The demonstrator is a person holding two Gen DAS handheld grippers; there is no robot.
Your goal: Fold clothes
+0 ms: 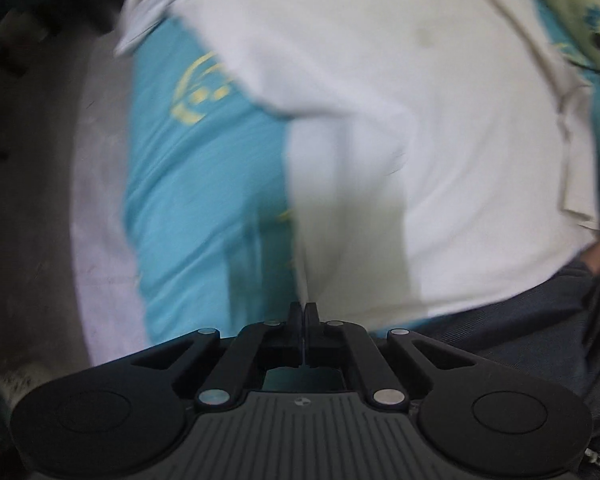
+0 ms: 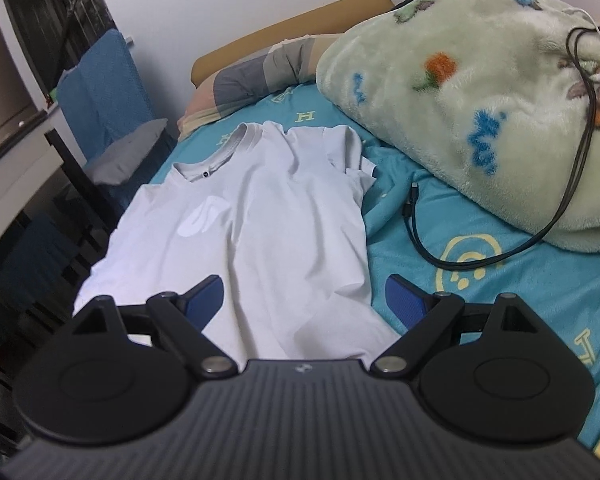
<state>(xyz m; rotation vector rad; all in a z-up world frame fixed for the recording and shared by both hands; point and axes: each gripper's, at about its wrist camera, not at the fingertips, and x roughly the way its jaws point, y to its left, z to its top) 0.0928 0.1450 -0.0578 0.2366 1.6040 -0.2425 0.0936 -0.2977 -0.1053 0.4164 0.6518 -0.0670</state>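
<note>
White T-shirt (image 2: pixel 260 216) lies spread on the turquoise bed sheet (image 2: pixel 480 280), collar toward the pillow (image 2: pixel 256 76), one sleeve bunched beside the green blanket (image 2: pixel 480 92). Left gripper (image 1: pixel 303 312) hangs straight over the shirt's edge with jaws pressed together and, as far as the blur allows, no cloth between them; right gripper (image 2: pixel 304 300) hovers wide open above the hem. Risk here: a pinch could catch the sheet too, or the black cable (image 2: pixel 420 236) close by could snag
</note>
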